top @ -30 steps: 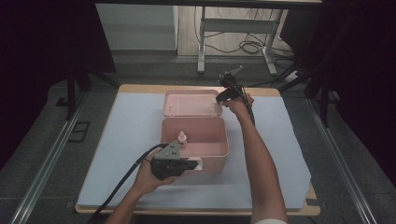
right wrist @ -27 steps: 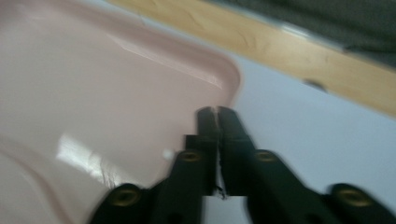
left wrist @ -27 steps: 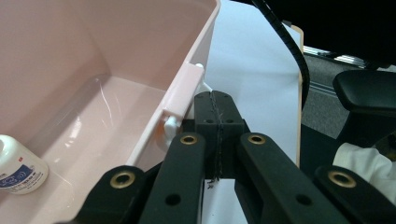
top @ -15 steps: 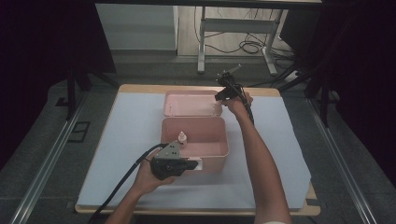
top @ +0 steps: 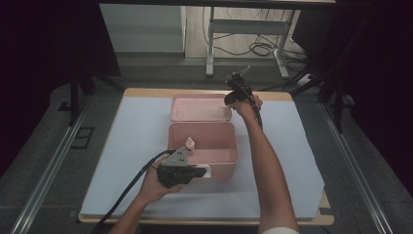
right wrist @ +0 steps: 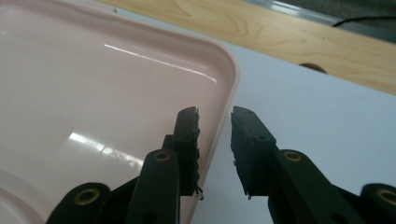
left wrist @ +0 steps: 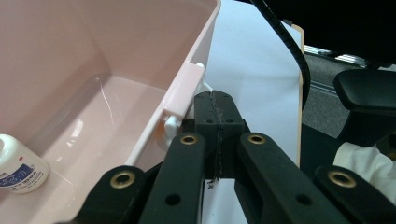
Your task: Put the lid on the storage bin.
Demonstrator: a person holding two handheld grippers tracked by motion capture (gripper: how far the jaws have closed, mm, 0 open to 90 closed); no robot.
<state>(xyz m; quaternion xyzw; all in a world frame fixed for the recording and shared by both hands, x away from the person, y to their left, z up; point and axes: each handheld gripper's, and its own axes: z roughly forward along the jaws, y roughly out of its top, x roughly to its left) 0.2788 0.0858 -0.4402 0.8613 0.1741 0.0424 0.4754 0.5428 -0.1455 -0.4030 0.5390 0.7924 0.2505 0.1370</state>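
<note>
1. Jaws of your right gripper [right wrist: 215, 149] have just been opening, straddling the pink lid's [top: 199, 108] rim without pressing it; your hand barely shifted.
2. Your left gripper [left wrist: 218, 116] stays closed empty beside the pink box [top: 204, 141].
3. White sheet [top: 136, 146] covers the wooden table [top: 146, 91]; cables lie on the floor beyond.

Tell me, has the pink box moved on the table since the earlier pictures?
No. The pink box lies at the same place against the table's wooden edge, its open lid unchanged.
</note>
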